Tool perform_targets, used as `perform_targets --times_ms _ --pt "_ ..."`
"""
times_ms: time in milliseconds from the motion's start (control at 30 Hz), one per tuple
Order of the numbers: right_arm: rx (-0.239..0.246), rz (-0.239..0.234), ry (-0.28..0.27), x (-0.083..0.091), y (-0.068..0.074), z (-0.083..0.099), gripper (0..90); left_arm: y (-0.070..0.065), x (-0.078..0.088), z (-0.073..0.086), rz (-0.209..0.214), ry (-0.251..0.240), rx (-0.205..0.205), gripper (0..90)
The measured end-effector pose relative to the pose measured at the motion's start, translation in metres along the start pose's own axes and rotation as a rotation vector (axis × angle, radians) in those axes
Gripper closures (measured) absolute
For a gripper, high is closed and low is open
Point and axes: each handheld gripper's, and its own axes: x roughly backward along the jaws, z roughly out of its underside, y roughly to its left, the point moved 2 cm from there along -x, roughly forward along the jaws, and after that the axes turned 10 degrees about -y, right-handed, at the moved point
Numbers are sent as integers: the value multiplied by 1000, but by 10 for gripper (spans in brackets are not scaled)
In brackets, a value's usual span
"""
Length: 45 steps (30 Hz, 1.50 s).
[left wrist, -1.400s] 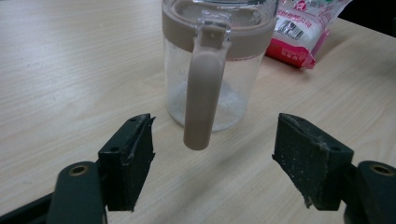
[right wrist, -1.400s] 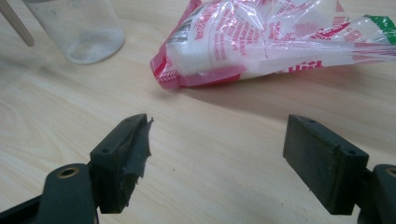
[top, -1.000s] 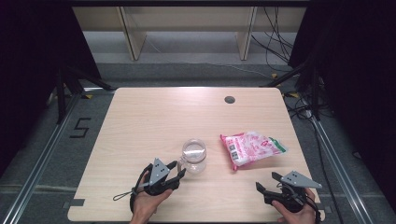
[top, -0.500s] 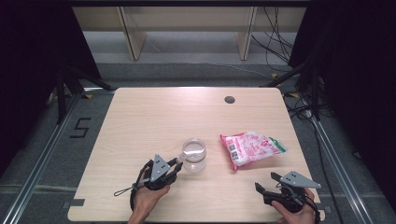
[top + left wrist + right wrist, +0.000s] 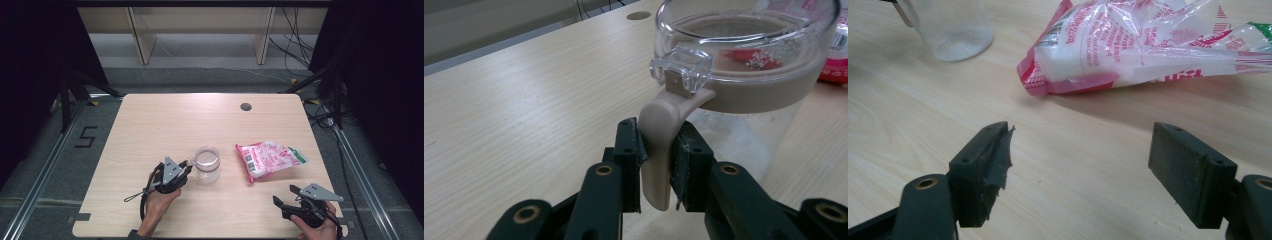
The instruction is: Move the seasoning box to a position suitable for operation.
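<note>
On a pale wooden table [image 5: 150, 130] ringed by dark floor, a clear jar [image 5: 207, 164] stands near the front edge, left of centre. The left gripper [image 5: 656, 165], jaws having just closed, clamps the jar's beige handle [image 5: 659, 150]. That narrow hold could twist or tip the jar if pulled sideways. A pink bag [image 5: 267, 157] lies right; the right gripper [image 5: 1080, 165] waits spread, empty.
</note>
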Motion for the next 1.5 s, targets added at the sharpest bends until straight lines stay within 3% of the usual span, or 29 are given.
perform_targets --times_ms 233,267,300,433,533,600,667,700,733,867,900,1000,1200,1467,1500 --pt "-11 1 1 -2 0 1 257 1 -5 0 13 -13 3 756" --pt "-48 5 13 -1 3 1 257 0 -5 0 15 -14 12 757" --pt "-53 -6 16 -1 3 1 257 0 -5 -1 20 -10 -2 757" --pt "-49 -5 9 -1 2 1 257 -5 -6 -1 38 -14 17 757" --pt "-58 -7 14 -1 3 1 258 -8 -7 -2 42 -9 7 757" --pt "-29 -12 2 -1 0 1 258 -8 -7 -3 47 -9 4 757" --pt "-54 -8 14 -1 2 1 257 -10 -7 -3 52 -5 19 756" --pt "-30 -15 8 -2 0 1 258 -11 -7 -4 54 -3 19 756" --pt "-54 -4 9 -1 2 1 257 -12 -7 -4 61 4 9 755" --pt "-34 -13 16 -1 0 1 258 -19 -7 -6 79 8 16 750" --pt "-62 -6 14 0 2 1 258 -20 -8 -6 89 7 12 750" --pt "-46 -8 17 0 1 1 258 -22 -9 -6 92 6 11 749" --pt "-25 -2 18 -2 -3 2 258 -20 -12 -7 95 7 4 752" --pt "-50 -3 23 -1 -2 2 257 -18 -15 -7 107 -1 25 751" --pt "-55 -1 24 -2 -1 3 257 -19 -16 -6 108 -8 44 749"
